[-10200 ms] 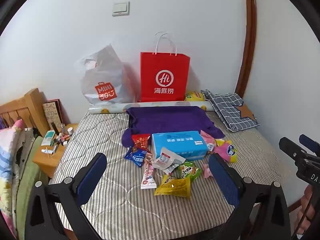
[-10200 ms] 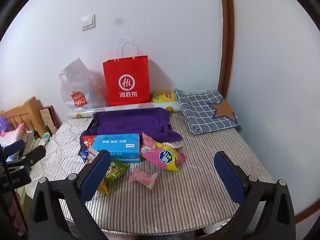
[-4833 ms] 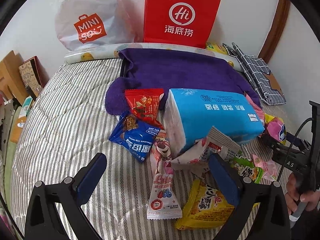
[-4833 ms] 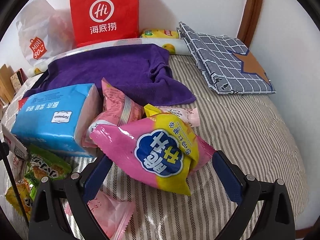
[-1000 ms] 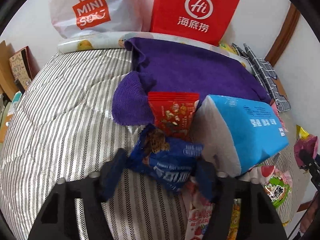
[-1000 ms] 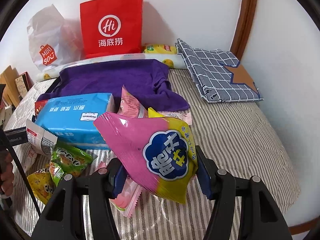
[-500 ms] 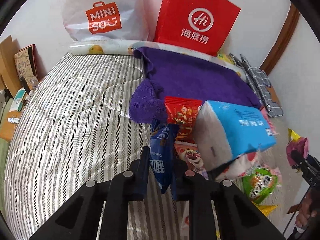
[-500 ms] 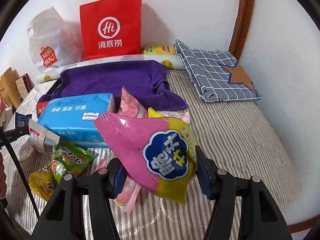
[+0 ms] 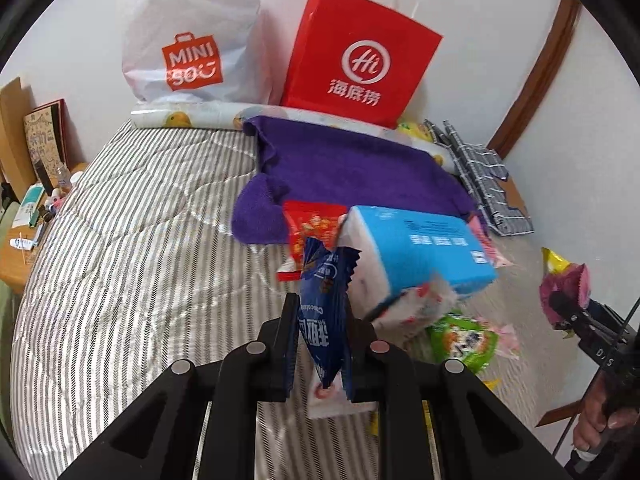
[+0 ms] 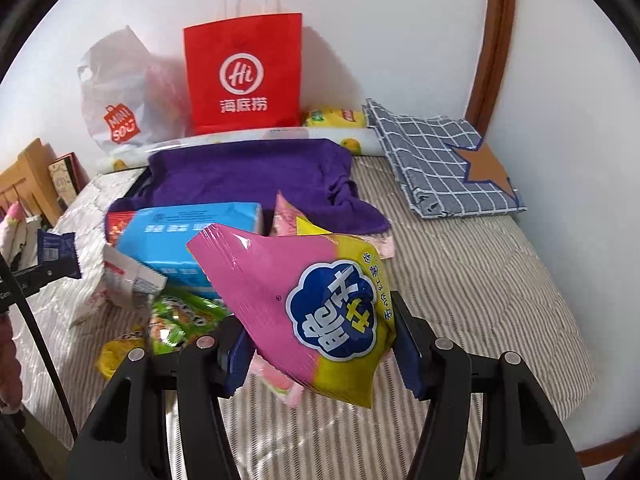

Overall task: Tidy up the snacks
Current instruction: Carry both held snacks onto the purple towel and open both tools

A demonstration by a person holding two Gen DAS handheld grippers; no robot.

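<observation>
My left gripper is shut on a dark blue cookie packet and holds it above the striped mattress. My right gripper is shut on a pink and yellow snack bag, also raised. That bag and gripper show at the right in the left wrist view; the blue packet shows at the left in the right wrist view. More snacks lie on the bed: a red packet, a green packet, a yellow packet, a pink packet.
A blue tissue pack lies among the snacks on a purple towel. A red paper bag and a white Miniso bag stand against the wall. A checked cloth lies at the right. A wooden nightstand stands left.
Both grippers have risen a little with their packets. The left gripper has carried the blue packet higher and away from the pile; the right still holds the pink bag.
</observation>
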